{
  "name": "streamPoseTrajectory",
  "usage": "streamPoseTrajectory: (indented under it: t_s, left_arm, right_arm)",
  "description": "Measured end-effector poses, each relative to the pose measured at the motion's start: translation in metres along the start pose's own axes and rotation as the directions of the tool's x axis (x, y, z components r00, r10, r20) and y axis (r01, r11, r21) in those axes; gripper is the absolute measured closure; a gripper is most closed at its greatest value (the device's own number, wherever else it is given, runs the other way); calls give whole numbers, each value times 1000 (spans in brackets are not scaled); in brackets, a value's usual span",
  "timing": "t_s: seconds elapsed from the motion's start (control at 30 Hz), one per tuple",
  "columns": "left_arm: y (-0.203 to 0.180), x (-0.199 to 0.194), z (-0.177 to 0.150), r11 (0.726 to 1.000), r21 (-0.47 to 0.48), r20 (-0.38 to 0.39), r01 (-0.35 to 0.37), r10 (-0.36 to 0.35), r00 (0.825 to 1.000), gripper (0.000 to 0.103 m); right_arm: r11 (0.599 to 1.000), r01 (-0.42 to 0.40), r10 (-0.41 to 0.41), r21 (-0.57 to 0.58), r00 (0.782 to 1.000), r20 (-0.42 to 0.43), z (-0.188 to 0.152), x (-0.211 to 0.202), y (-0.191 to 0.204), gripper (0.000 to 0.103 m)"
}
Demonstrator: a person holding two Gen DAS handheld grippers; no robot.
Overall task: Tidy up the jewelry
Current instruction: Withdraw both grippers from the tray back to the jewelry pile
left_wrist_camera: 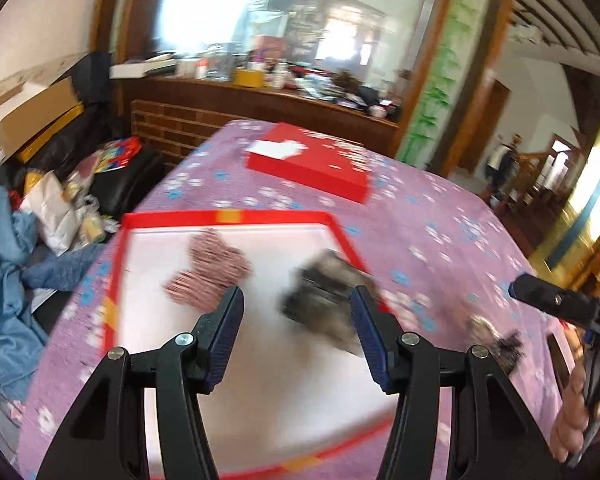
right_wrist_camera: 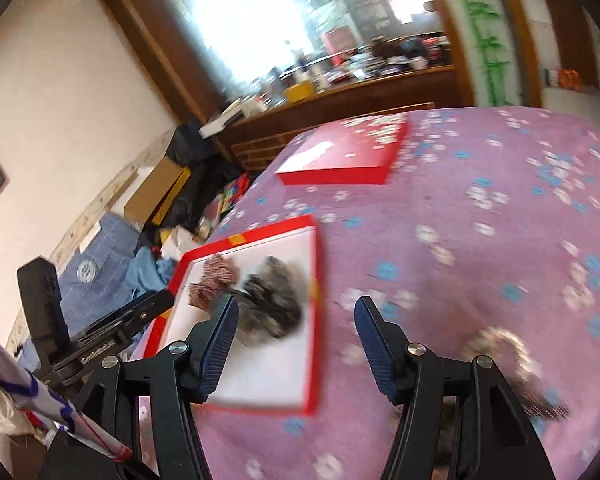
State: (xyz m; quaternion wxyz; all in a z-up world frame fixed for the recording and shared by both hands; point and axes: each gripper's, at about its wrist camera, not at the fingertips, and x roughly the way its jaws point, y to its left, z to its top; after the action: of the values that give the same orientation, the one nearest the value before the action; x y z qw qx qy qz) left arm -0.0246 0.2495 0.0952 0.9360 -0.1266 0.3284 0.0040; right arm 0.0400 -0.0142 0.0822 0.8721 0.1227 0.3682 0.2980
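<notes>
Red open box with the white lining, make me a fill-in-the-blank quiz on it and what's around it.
1. The red open box holds ___ bundles: one pink striped, one dark grey.
2. The closed red lid lies ___ the box.
3. Both sit on a ___ flowered cloth.

Missing: two; beyond; purple

Inside the red tray (left_wrist_camera: pixel 342 236) the dark bundle (left_wrist_camera: pixel 324 292) was smeared by motion, so its pieces could not be made out. Outside that tray, a second dark piece (right_wrist_camera: pixel 512 364) lay half hidden behind the right gripper's arm, too blurred to identify.
</notes>
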Motion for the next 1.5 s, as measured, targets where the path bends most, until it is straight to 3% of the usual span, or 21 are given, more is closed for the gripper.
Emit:
streamPoseTrajectory:
  t_s: [0.27, 0.47, 0.57, 0.8, 1.0, 1.1, 1.27, 1.4, 1.5]
  left_arm:
    - [-97, 9, -44, 982, 152, -89, 108, -95, 991, 45]
    - [-151, 28, -72, 957, 248, -180, 151, -108, 978, 45]
    - [-172, 40, -79, 939, 284, -222, 191, -129, 966, 45]
    - [-206, 74, -98, 912, 354, -285, 206, -105, 953, 46]
    - [-215, 89, -106, 895, 394, -288, 210, -97, 953, 63]
    - [-213, 92, -105, 900, 387, -268, 201, -99, 958, 70]
    - [-204, 90, -99, 918, 353, -229, 179, -100, 968, 70]
    - [-198, 76, -90, 929, 338, -142, 148, -105, 984, 70]
    - [-196, 73, -88, 932, 327, -139, 158, -118, 983, 70]
  right_arm:
    - [986, 82, -93, 146, 993, 76, -34, -60, -83, 38]
    - [955, 78, -110, 285, 989, 99, -54, -63, -144, 38]
    - [934, 35, -76, 356, 992, 101, -56, -63, -165, 38]
    - [933, -7, -35, 359, 993, 110, -56, -66, -168, 38]
    - [937, -30, -6, 349, 995, 102, -58, -63, -165, 38]
    - [941, -36, 1, 338, 995, 103, -58, -62, -161, 38]
    - [942, -48, 17, 331, 995, 96, -58, -60, -158, 38]
    - [947, -55, 25, 316, 995, 98, -59, -61, -155, 38]
    - [954, -50, 23, 296, 995, 92, -58, -59, -150, 38]
